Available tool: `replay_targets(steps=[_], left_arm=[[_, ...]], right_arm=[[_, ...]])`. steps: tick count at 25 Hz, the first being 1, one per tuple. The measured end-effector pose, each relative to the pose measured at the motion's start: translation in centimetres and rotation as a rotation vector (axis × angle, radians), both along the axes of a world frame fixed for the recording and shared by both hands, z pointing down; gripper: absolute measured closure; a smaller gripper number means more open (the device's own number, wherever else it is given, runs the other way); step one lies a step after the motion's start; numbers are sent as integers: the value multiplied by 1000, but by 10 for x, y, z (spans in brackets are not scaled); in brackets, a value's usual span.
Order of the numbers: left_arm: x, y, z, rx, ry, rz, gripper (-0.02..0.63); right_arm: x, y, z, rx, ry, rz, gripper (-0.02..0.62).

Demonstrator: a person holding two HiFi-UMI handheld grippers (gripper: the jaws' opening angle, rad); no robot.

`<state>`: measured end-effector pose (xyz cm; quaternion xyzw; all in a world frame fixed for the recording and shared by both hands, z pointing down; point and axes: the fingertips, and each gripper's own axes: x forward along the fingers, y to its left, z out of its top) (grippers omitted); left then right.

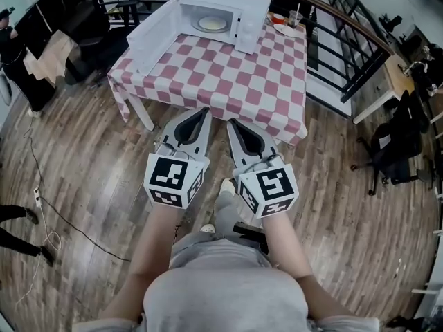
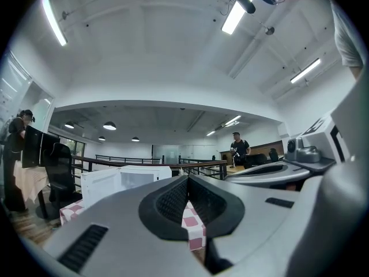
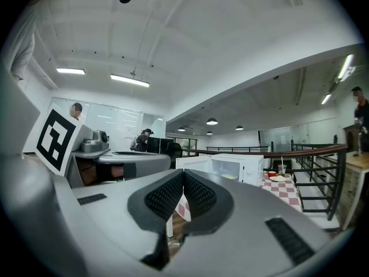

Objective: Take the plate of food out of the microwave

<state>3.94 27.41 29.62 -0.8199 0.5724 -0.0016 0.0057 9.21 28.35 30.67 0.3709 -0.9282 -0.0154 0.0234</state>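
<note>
A white microwave (image 1: 221,16) stands at the far side of the checkered table (image 1: 228,75), its door (image 1: 156,37) swung open to the left. Inside lies the plate of food (image 1: 212,24), pale and round. Both grippers hang side by side short of the table's near edge, over the wooden floor. My left gripper (image 1: 205,111) is shut with nothing in it, and so is my right gripper (image 1: 230,124). The microwave (image 2: 124,180) shows small beyond the left jaws. In the right gripper view the microwave (image 3: 236,167) and the plate (image 3: 229,176) inside it are visible.
A cup (image 1: 293,18) and a small plate (image 1: 284,29) sit at the table's far right corner. A black railing (image 1: 360,40) runs behind and to the right. Office chairs (image 1: 398,140) stand at right, and a person's feet (image 1: 21,216) at the left edge.
</note>
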Motion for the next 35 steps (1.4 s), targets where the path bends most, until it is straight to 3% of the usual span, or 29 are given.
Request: replay_targets(steps=[17, 35], left_arm=[[-16, -106, 8, -12, -3, -49, 604], [-20, -251, 16, -49, -4, -115, 604]], right_arm=[[-14, -108, 5, -1, -10, -43, 569], [-19, -254, 13, -36, 14, -122, 569]])
